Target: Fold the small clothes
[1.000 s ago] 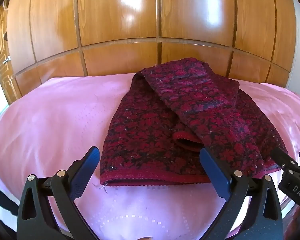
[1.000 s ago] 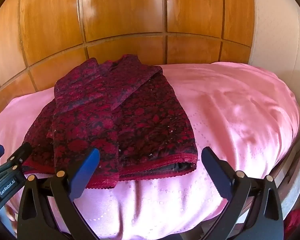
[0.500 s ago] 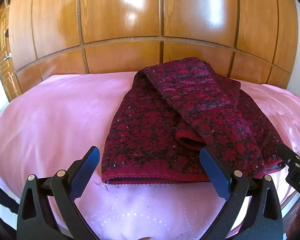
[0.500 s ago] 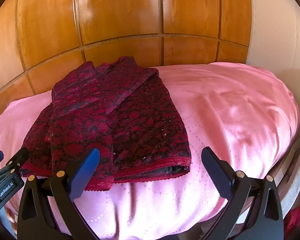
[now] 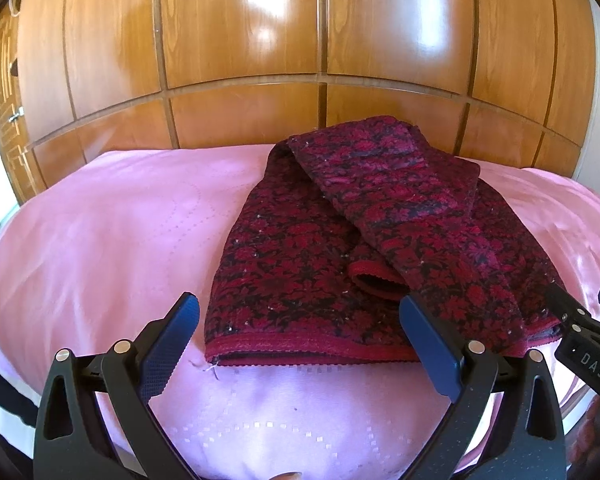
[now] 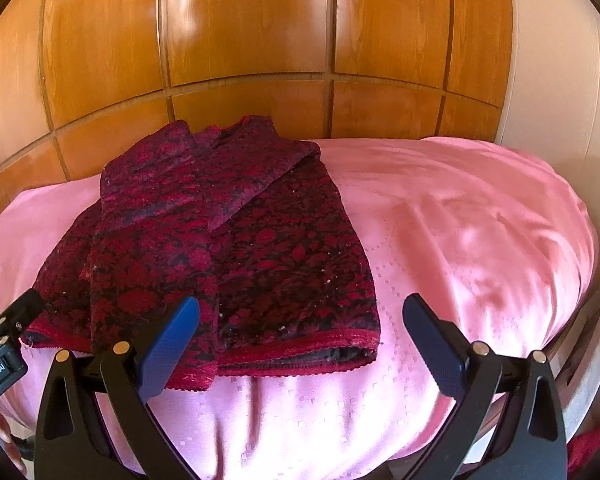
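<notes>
A dark red floral knit garment (image 5: 340, 248) lies on a pink cloth (image 5: 100, 248), its sleeves folded over the body and its red hem towards me. My left gripper (image 5: 300, 344) stands open just in front of the hem's left half, holding nothing. In the right wrist view the same garment (image 6: 228, 248) lies left of centre. My right gripper (image 6: 300, 344) is open before the hem's right corner, its left finger (image 6: 168, 348) overlapping the hem in view. Each gripper shows at the edge of the other's view: the right gripper (image 5: 584, 336) and the left gripper (image 6: 0, 332).
Wooden panelled doors (image 5: 300, 60) rise directly behind the pink-covered surface. Bare pink cloth (image 6: 480, 232) spreads right of the garment and falls away at a rounded front edge. A pale wall (image 6: 552, 80) stands at the far right.
Both grippers have drawn back slightly and lifted, so the garment sits a little farther off. The garment itself has not moved, and both grippers stayed open.
</notes>
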Action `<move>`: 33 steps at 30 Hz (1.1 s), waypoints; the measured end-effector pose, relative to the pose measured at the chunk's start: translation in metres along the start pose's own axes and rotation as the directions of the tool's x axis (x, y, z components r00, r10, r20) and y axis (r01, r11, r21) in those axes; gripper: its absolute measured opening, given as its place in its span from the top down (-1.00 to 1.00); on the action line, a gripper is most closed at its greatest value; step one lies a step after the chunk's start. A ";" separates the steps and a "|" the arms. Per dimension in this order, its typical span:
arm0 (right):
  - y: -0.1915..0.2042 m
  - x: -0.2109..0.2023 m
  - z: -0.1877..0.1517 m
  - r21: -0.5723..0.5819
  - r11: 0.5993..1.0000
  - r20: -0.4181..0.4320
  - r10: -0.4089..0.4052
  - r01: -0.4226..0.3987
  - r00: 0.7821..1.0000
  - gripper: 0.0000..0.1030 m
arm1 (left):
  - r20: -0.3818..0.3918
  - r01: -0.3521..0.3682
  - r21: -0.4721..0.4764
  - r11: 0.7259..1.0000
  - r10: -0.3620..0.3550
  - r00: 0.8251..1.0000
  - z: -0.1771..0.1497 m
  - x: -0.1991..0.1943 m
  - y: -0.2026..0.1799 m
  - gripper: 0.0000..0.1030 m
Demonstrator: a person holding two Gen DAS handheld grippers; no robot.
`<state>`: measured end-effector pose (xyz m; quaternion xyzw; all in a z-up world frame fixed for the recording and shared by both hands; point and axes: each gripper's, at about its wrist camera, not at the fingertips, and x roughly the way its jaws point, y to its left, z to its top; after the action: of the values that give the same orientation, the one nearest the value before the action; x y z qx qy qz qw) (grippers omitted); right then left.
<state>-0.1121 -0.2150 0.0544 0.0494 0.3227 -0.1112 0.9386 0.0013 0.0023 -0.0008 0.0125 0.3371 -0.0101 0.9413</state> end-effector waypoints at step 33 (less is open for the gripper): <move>-0.050 0.062 -0.028 0.079 0.996 -0.182 -0.031 0.046 0.983 -0.96 | -0.036 0.207 0.112 0.972 -0.204 0.978 0.017 0.011 -0.040 -0.91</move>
<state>-0.0928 -0.2698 -0.0066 0.0919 0.4027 -0.1379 0.9002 0.0194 -0.0388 0.0046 0.0319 0.3470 -0.1267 0.9287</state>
